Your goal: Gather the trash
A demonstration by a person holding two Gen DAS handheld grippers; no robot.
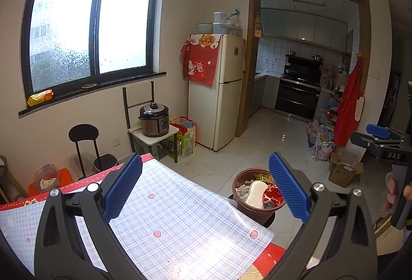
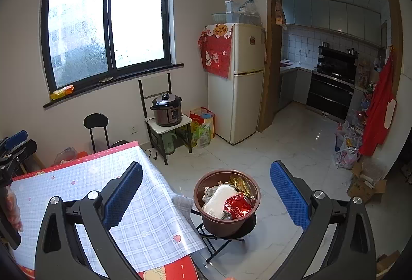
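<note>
Already heaped, bin (image 2: 226,202) on stool (image 2: 226,236) beside surface (image 2: 77,177); likely tips if bumped. Left gripper (image 1: 206,187), right gripper (image 2: 206,192): agape, empty.

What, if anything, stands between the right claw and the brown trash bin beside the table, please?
Nothing visible does. The right claw is open and empty, and the brown trash bin sits on its black stool just past the table corner, with open air between.
</note>
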